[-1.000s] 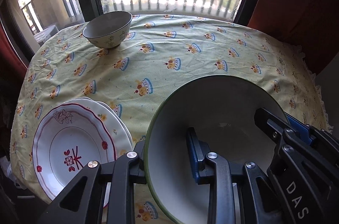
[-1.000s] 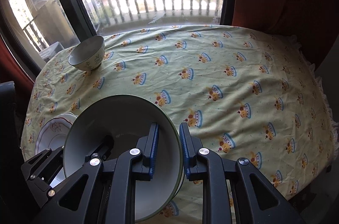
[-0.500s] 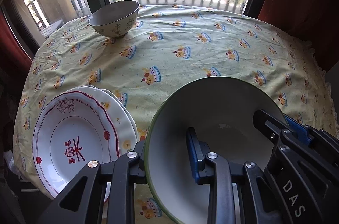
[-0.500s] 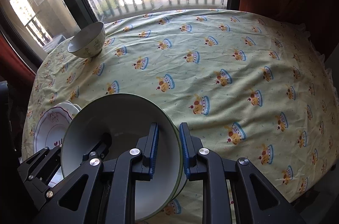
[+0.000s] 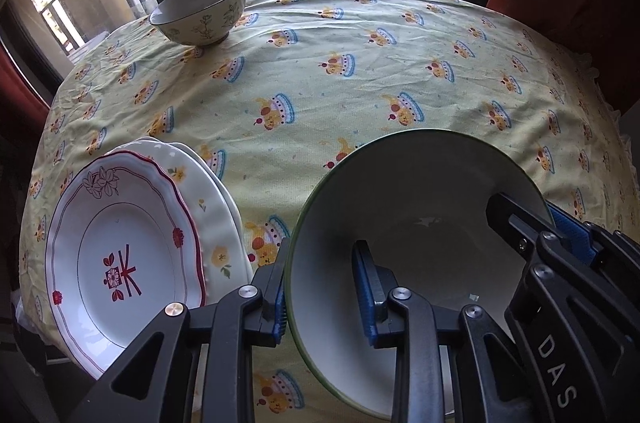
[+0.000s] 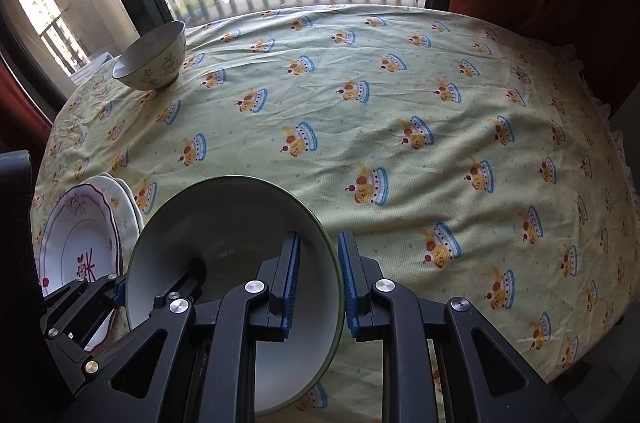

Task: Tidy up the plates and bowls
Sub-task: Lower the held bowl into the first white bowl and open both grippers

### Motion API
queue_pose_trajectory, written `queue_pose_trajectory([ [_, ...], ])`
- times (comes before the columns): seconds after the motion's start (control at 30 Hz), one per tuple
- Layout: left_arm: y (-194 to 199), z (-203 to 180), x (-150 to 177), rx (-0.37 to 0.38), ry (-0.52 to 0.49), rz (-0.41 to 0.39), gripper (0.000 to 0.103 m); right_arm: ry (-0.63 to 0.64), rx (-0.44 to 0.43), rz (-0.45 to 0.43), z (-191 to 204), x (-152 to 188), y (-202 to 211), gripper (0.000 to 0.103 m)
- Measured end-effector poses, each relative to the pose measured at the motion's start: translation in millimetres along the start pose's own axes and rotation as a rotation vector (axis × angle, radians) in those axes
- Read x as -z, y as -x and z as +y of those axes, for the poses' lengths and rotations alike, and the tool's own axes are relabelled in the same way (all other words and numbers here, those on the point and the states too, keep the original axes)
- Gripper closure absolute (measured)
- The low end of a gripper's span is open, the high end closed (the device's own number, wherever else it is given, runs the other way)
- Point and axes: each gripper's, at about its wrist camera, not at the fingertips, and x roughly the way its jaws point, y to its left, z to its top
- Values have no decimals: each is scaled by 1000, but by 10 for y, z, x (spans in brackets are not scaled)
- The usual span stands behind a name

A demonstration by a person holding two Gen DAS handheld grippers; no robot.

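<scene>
A large white bowl with a green rim (image 5: 420, 207) (image 6: 232, 223) is held between both grippers just above the yellow tablecloth. My left gripper (image 5: 322, 283) is shut on the bowl's left rim, one pad inside and one outside. My right gripper (image 6: 318, 279) is shut on the bowl's right rim the same way; it also shows at the right in the left wrist view (image 5: 560, 235). A stack of plates (image 5: 124, 255) (image 6: 80, 243), topped by a white plate with red trim, lies left of the bowl. A small floral bowl (image 5: 200, 9) (image 6: 150, 57) stands at the far left.
The table (image 6: 440, 111) wears a yellow cloth printed with cakes. A window with railings lies behind the far edge. Red curtains hang at the right and left. The cloth's frilled edge drops off at the right.
Both grippers and the large bowl have sunk toward the cloth. The plates and the small bowl look larger and nearer in both views.
</scene>
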Motion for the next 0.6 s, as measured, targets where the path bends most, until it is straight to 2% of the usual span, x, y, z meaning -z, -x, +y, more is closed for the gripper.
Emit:
queue_pose_trajectory([
  [0.13,-21,13,4,11,-7,1,74,-8,9,-6,6,24,-20,80],
  [0.3,-21,45,1,69,-25,24,60,10,38,14,57,10,-24,78],
  [0.37,18,78,-17,94,-37,20,39,6,32,27,80,5,-11,66],
  [0.4,46,102,-29,106,-39,12,34,-4,24,26,94,5,9,61],
  [0.43,78,129,-43,118,-42,3,29,-15,21,20,112,2,38,49],
  [0.47,107,156,-61,128,-47,-3,26,-26,23,10,132,-3,72,39],
  [0.53,157,217,-108,147,-59,-8,23,-38,31,-12,196,-32,144,33],
  [0.6,213,294,-161,165,-67,-18,23,-43,33,-22,270,-76,199,32],
])
